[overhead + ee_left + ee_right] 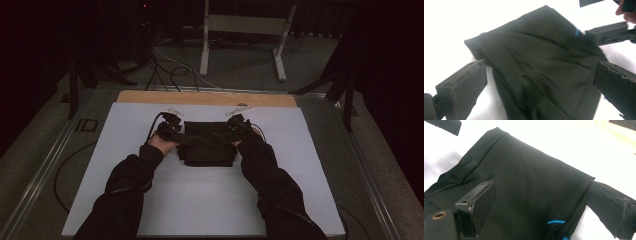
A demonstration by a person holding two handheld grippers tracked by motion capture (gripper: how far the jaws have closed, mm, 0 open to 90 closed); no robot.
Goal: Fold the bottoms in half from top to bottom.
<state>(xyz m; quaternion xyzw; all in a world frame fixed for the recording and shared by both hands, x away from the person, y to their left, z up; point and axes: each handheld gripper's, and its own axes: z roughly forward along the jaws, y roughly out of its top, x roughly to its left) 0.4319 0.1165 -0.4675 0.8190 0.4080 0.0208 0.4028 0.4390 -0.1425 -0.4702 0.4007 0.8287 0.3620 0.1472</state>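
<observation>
Lying folded on a white board (pixel 150 210) at mid-table: one black garment (pixel 207 145), dim in the high view, folds hard to separate.
Left gripper (pixel 172 131): at the garment's left edge; jaws spread wide, nothing pinched, cloth (pixel 541 65) loose between them. Its body merges with the dark sleeve.
Right gripper (pixel 235 131): at the right edge; jaws equally wide, garment (pixel 529 185) below, ungripped.
Blue marking (pixel 556 222) near the hem, cut off by the frame, unreadable.
</observation>
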